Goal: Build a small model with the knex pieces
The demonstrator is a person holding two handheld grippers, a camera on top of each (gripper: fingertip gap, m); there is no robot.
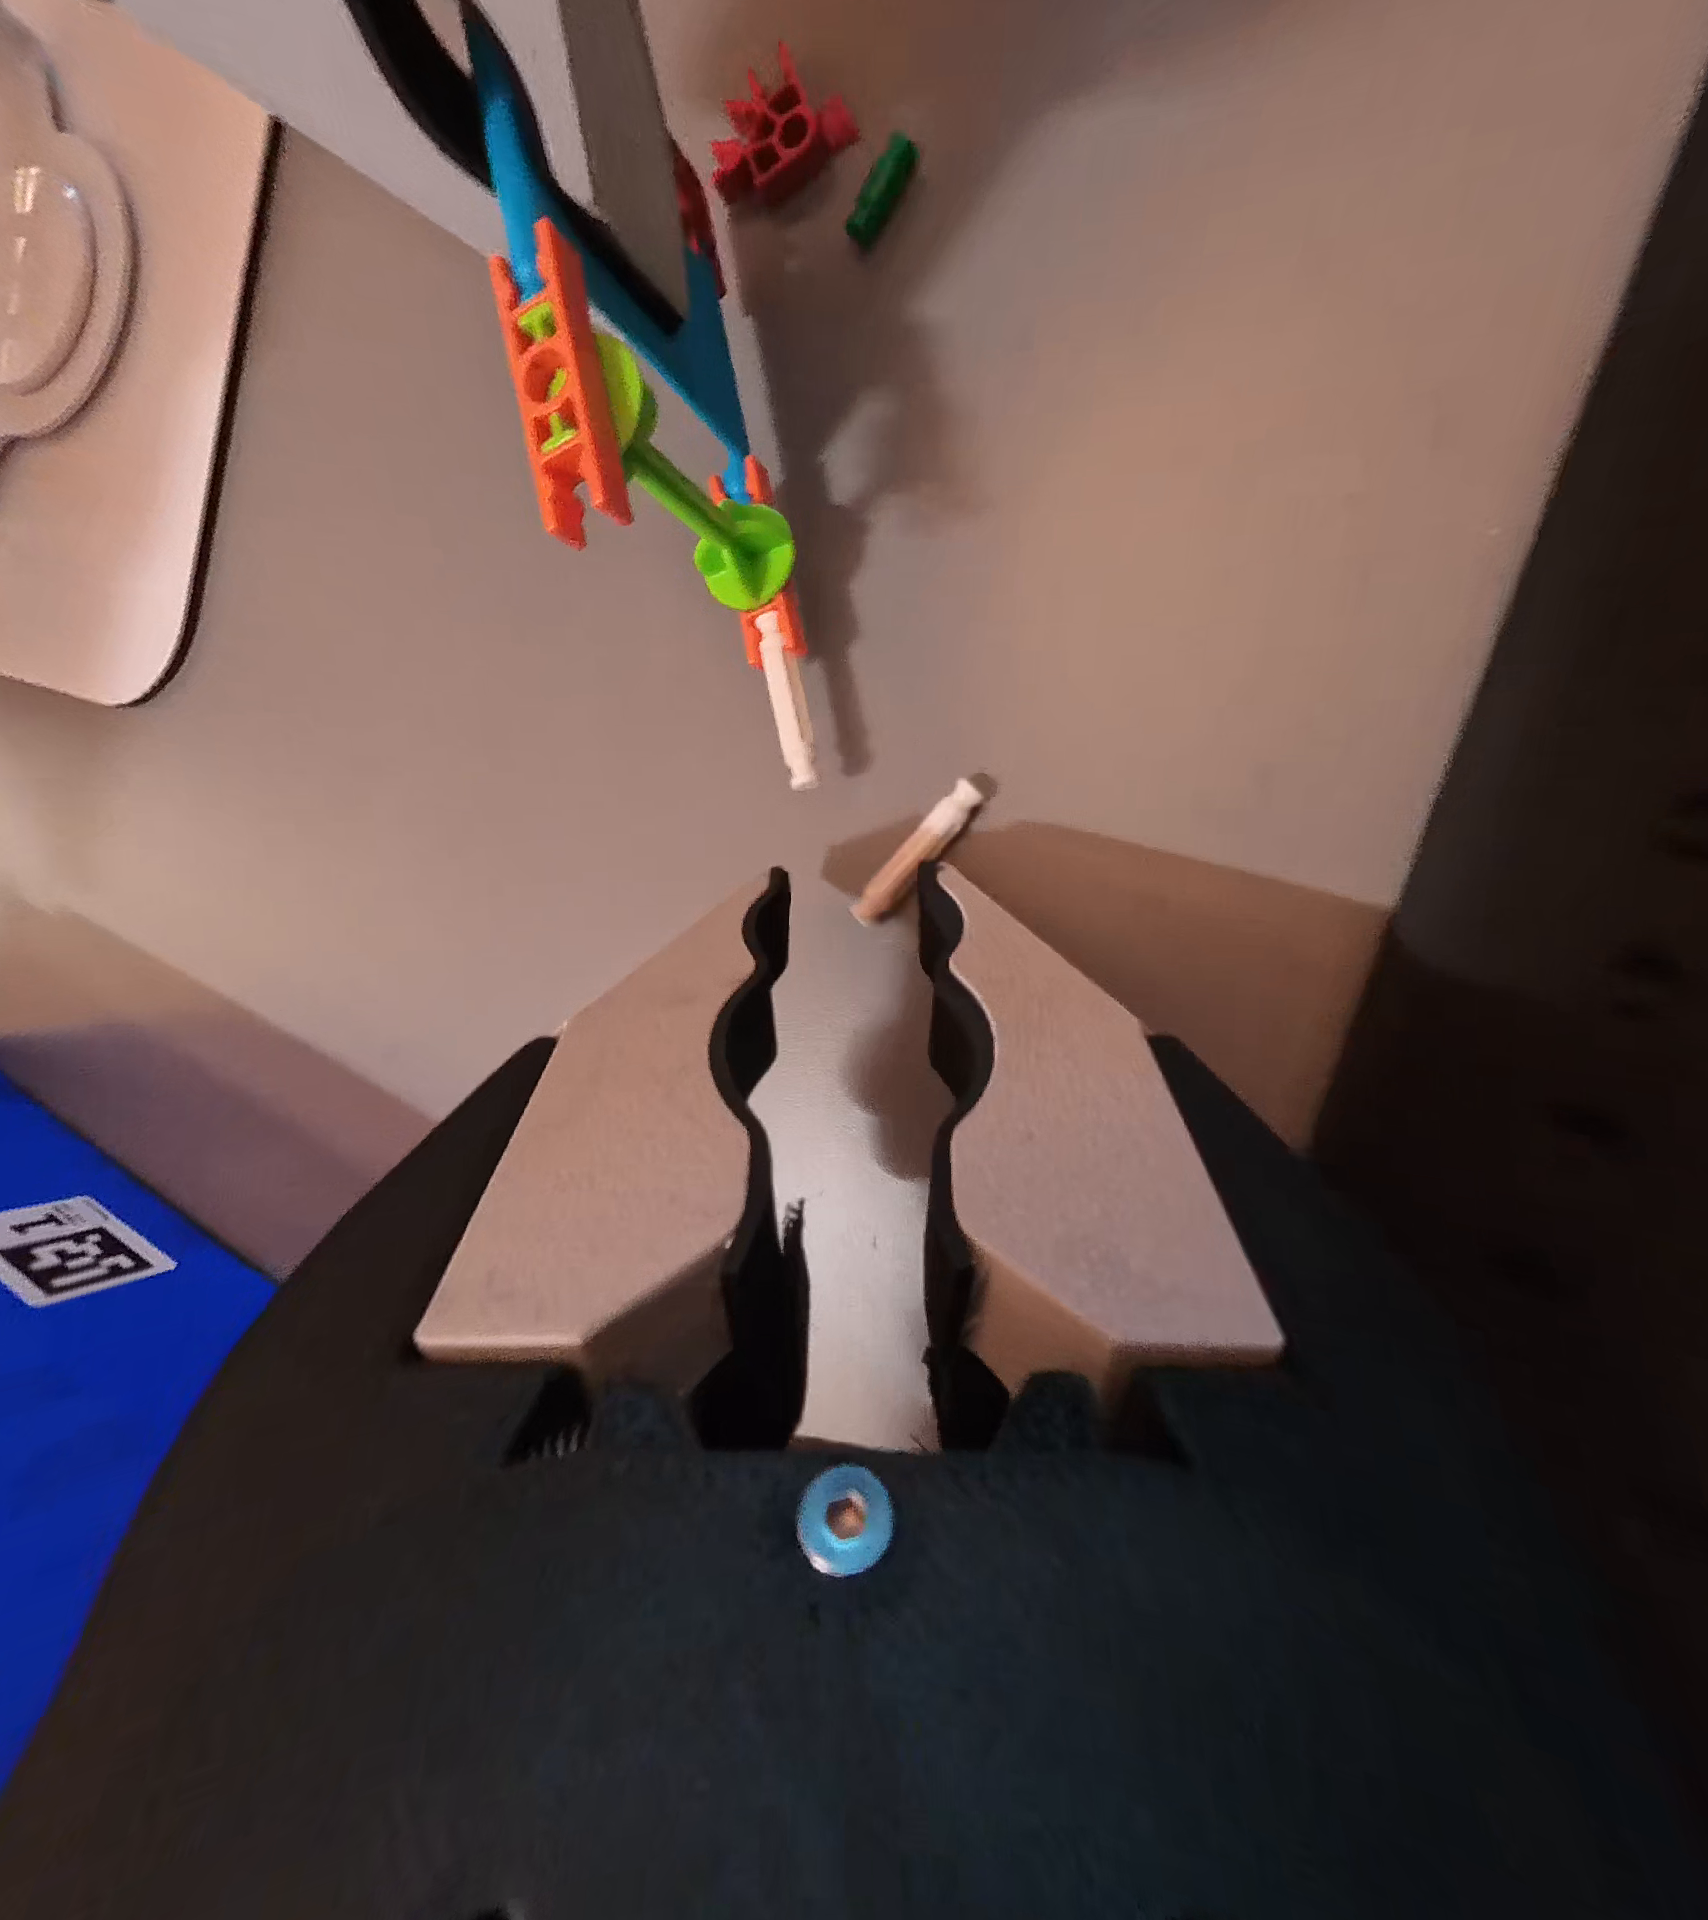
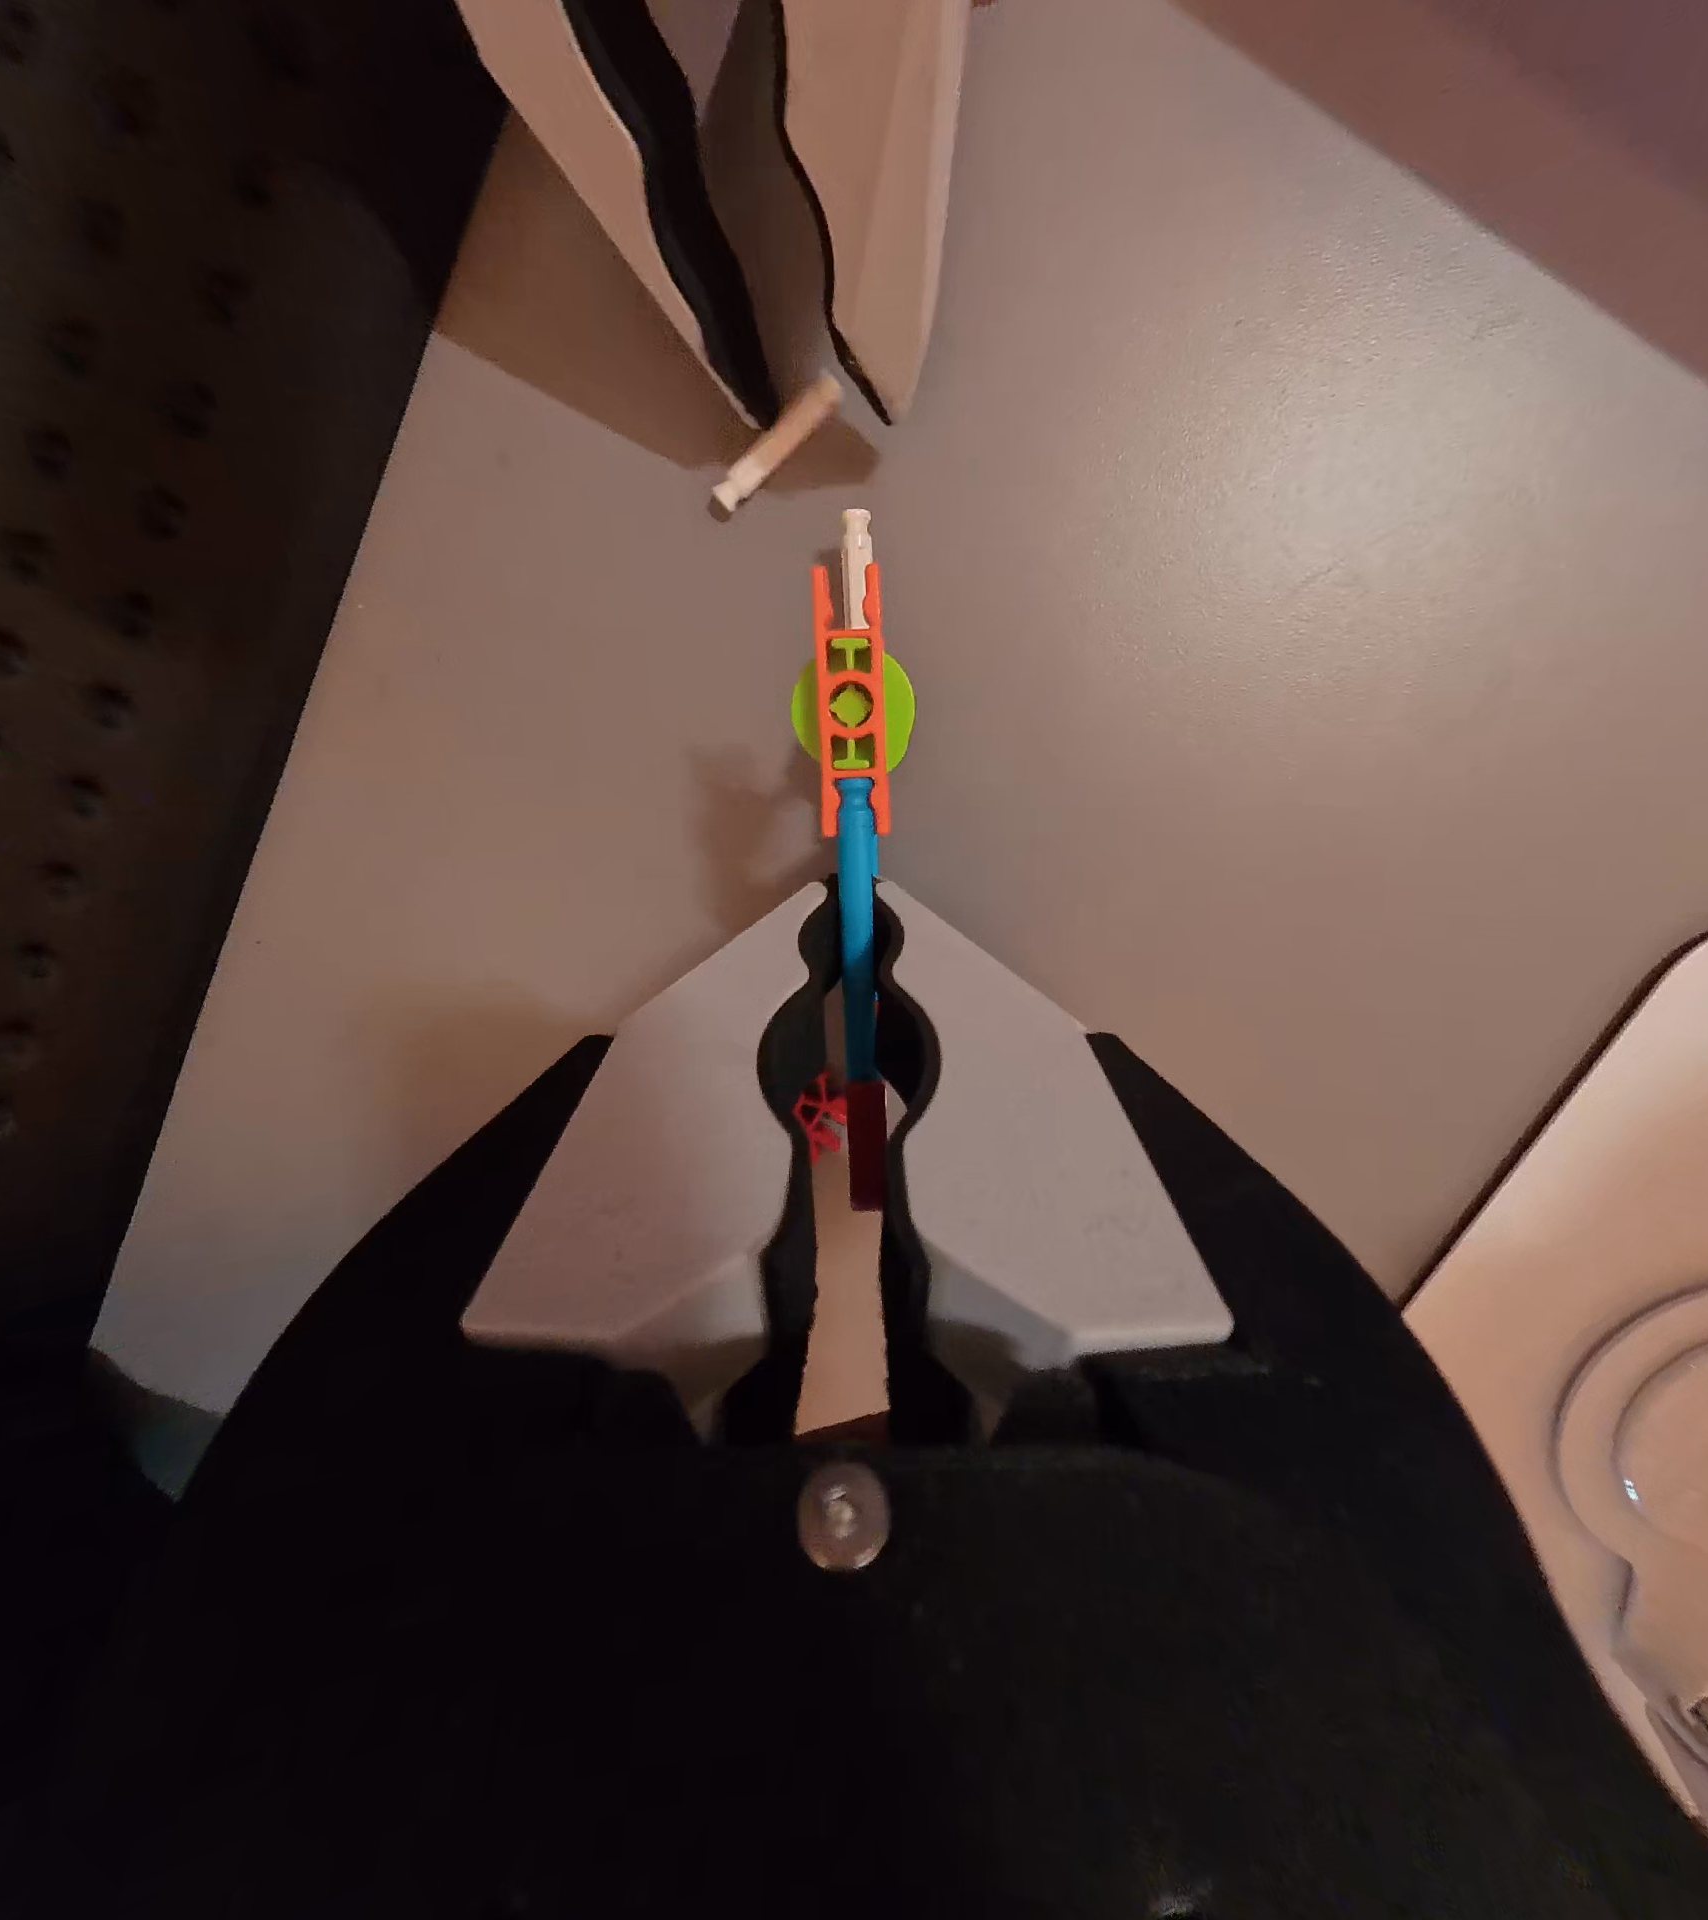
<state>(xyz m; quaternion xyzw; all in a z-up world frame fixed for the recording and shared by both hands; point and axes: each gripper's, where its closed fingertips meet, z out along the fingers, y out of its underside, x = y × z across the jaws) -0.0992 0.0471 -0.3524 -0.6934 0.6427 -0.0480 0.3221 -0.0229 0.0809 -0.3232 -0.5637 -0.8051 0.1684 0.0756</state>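
Note:
My right gripper (image 2: 855, 894) is shut on the blue rod (image 2: 855, 935) of a small toy assembly held above the table. The assembly has orange connectors (image 2: 852, 727), a lime green rod with discs (image 1: 725, 520) and a white rod (image 2: 855, 535) at its far tip. My left gripper (image 1: 852, 883) is open, low over the table, facing the assembly. A loose beige rod (image 1: 917, 847) lies on the table with one end in the gap by one fingertip. It also shows in the right wrist view (image 2: 777, 442). The assembly's white tip (image 1: 790, 707) is close to this loose rod, apart from it.
A red connector (image 1: 777, 140) and a short dark green rod (image 1: 881, 187) lie on the grey table behind the right gripper. A black perforated board (image 1: 1660, 727) runs along one side. A white plate with a clear dome (image 1: 29, 312) and a blue mat with a sticker (image 1: 50, 1455) lie on the other. One gripper's finger ends stand about 10 cm off the other's.

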